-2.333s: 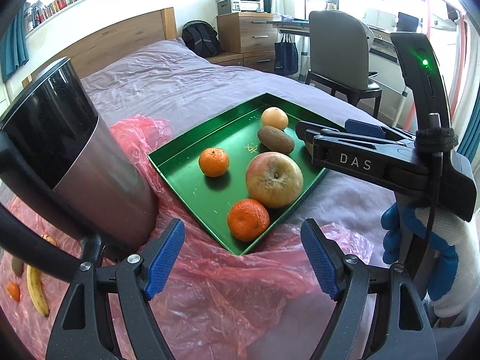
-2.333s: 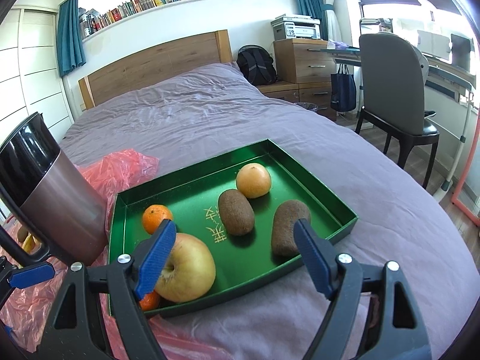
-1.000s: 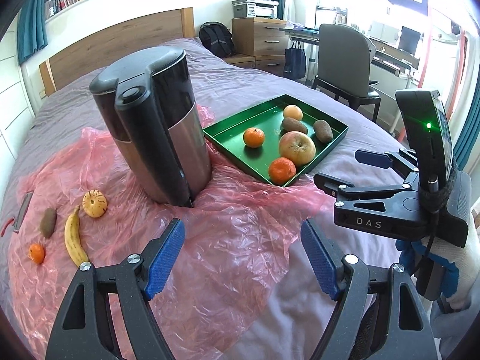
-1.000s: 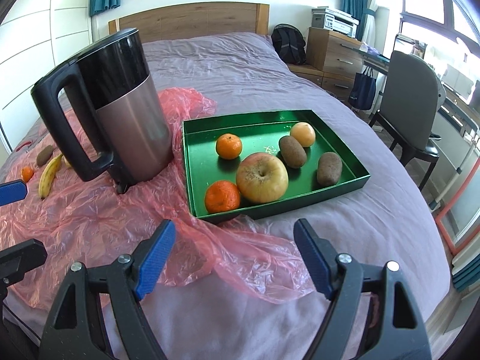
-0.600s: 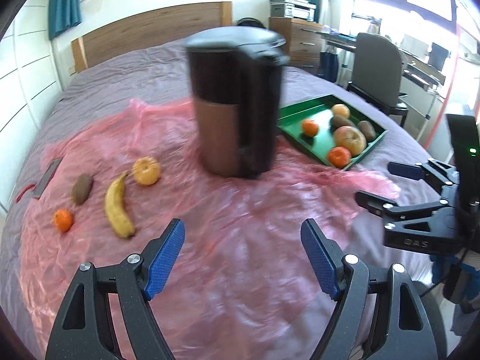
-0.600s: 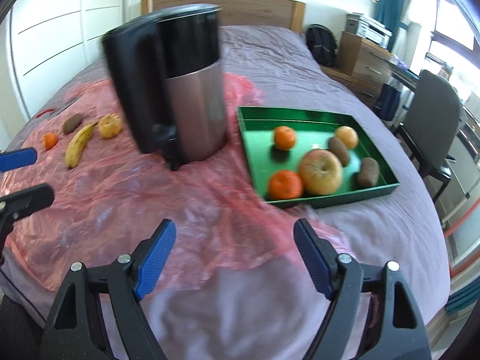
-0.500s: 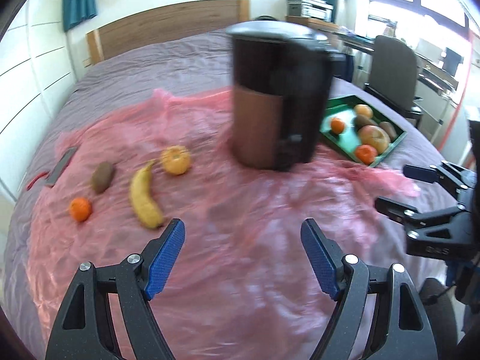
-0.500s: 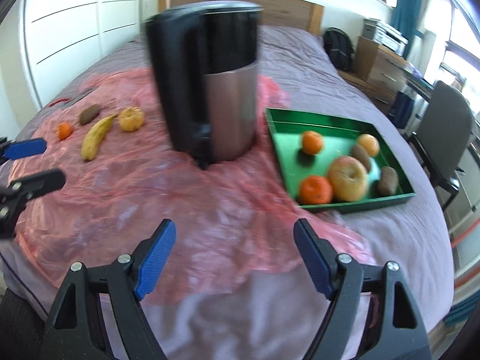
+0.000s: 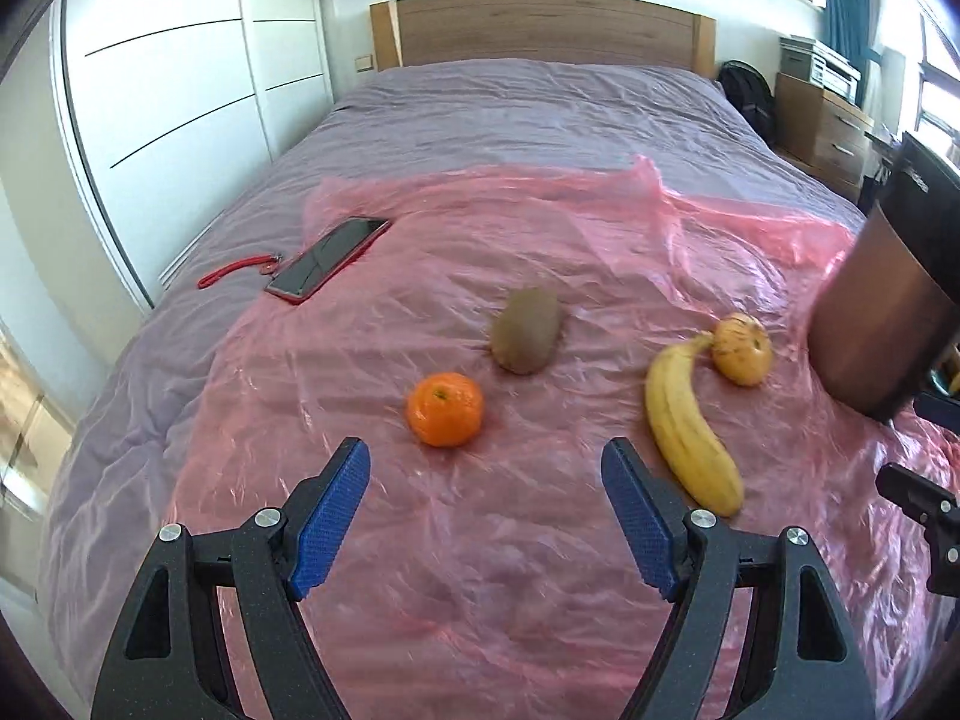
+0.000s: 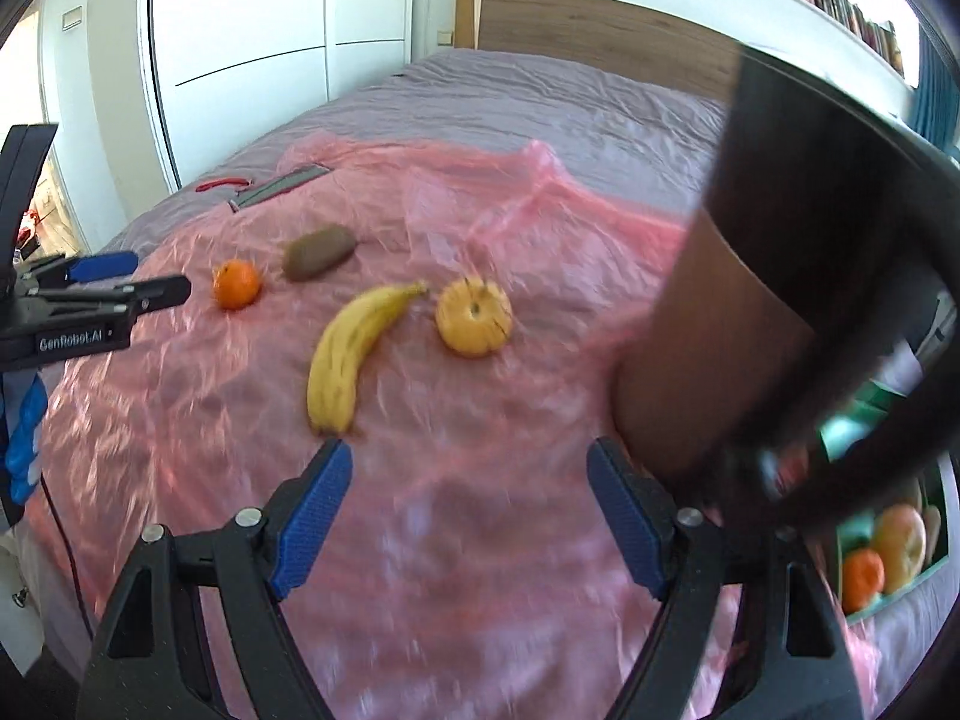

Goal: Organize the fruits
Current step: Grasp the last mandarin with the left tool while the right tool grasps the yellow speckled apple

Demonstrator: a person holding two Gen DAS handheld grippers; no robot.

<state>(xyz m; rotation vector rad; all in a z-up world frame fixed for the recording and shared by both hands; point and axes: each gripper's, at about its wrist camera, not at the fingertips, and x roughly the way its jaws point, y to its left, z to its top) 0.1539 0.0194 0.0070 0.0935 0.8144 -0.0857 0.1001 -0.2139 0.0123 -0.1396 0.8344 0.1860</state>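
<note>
Mandarin (image 9: 444, 410) just ahead of left gripper (image 9: 486, 516), centred between released, empty jaws; right gripper (image 10: 465, 522) likewise released, nearer banana (image 10: 351, 354).

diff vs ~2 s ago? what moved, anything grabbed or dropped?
Both views swung away from the green tray, past the kettle, to the loose fruit on the pink plastic sheet: tangerine, kiwi, banana, small yellow fruit. Nothing grabbed or dropped. The left hand-held gripper and right hand-held gripper stay open and empty; no fruit visibly moved, the tray's only partly in view.
</note>
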